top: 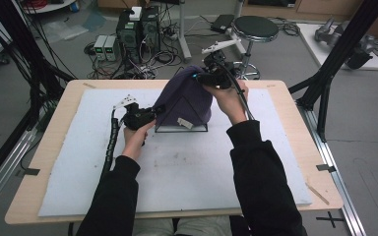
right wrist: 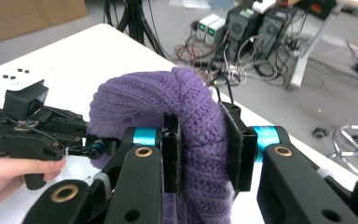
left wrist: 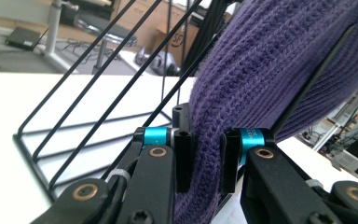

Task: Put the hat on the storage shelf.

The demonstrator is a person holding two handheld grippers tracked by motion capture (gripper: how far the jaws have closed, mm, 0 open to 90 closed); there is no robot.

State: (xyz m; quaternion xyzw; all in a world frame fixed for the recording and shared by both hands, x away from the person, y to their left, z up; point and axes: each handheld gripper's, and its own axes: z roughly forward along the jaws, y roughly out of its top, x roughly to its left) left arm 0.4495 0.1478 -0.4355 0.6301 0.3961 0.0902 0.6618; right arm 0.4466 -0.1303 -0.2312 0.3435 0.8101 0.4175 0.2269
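High view, purple knit hat (top: pixel 187 96) on wire stand (top: pixel 182 129), small unreadable white tag (top: pixel 184 123)

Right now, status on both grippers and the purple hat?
Left gripper shut on purple knit hat, lower edge. Right gripper shut on its top. Hat draped over black wire rack. Nothing in the way.

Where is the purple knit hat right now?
In the high view the purple knit hat sits draped over a black wire rack at the table's far middle, pinched by the left gripper low on its left and the right gripper on top.
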